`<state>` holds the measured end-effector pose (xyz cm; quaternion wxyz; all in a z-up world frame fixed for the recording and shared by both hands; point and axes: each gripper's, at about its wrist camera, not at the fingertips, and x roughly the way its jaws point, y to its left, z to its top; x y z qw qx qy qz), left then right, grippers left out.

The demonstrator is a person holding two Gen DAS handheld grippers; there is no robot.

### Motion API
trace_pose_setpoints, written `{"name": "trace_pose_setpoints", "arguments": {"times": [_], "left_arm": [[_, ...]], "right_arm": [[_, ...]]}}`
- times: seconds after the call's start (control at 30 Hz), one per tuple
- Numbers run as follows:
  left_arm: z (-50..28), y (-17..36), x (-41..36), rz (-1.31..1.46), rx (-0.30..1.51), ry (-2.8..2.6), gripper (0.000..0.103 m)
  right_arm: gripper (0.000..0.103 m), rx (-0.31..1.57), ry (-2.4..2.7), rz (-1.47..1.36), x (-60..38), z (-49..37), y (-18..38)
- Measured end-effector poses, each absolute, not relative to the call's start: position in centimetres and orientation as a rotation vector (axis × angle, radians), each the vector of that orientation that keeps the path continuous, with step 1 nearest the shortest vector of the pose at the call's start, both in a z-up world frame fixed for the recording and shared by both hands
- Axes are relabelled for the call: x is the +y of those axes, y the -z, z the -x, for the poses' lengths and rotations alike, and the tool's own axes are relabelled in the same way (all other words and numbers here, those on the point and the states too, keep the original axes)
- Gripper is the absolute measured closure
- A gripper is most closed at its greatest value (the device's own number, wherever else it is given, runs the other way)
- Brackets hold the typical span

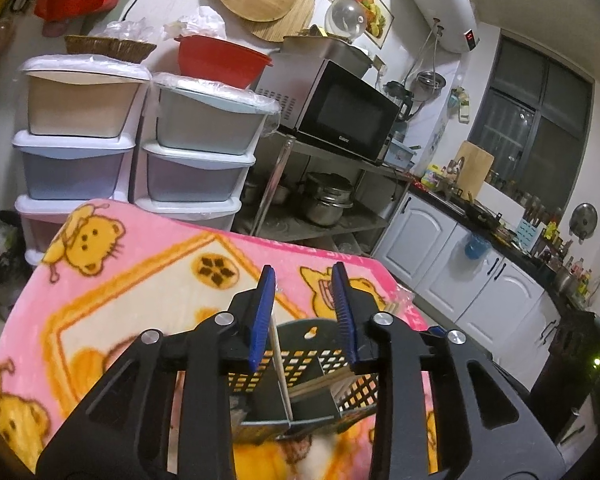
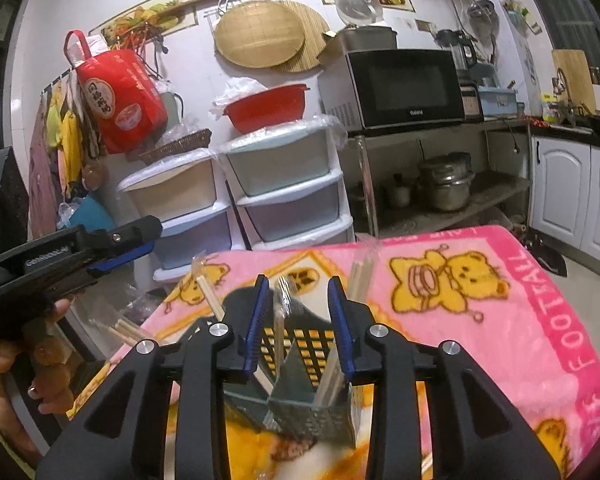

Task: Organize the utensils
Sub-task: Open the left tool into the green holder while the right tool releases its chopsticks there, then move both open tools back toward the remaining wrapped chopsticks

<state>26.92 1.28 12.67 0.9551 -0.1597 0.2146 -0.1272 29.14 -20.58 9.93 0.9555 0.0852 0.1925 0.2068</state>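
Both pairs of blue fingers (image 1: 260, 320) stand released, nothing pressed between them. The left gripper (image 1: 304, 316) and right gripper (image 2: 298, 324) hang over a dark lattice utensil holder (image 2: 312, 412) at lower centre of each frame, on a pink bear-print blanket (image 2: 480, 280). Pale chopsticks (image 2: 278, 336) stand loosely in its compartments, some in clear wrappers. They look light, stiff, thin and somewhat slippery; best pinched mid-shaft. Farther off, more chopsticks (image 2: 126, 330) lie at left.
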Motion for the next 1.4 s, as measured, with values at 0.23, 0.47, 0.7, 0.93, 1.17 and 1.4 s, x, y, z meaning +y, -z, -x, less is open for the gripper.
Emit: {"name": "trace_pose_setpoints", "arguments": {"times": [0.23,0.47,0.7,0.93,1.17,1.4], "left_arm": [[-25.4,-12.5,1.7,0.349,0.457,0.270,0.051],[-23.4,-12.7,2.2,0.369,0.453,0.276,0.035],[-21.7,-12.9,2.3,0.370,0.451,0.277,0.018],[-20.4,-12.7,2.4,0.382,0.453,0.279,0.011],[-19.3,-12.6,2.1,0.382,0.454,0.282,0.011],[-18.2,-12.3,1.9,0.386,0.457,0.286,0.011]], "right_arm": [[0.055,0.424,-0.417,-0.178,-21.2,-28.3,-9.9],[0.045,0.451,-0.400,-0.192,-22.2,-27.5,-9.6],[0.038,0.460,-0.389,-0.198,-23.1,-26.4,-9.8],[0.031,0.450,-0.385,-0.198,-23.6,-25.0,-10.3],[0.027,0.445,-0.383,-0.208,-24.3,-23.4,-10.5],[0.026,0.448,-0.374,-0.201,-25.0,-21.9,-10.3]]}}
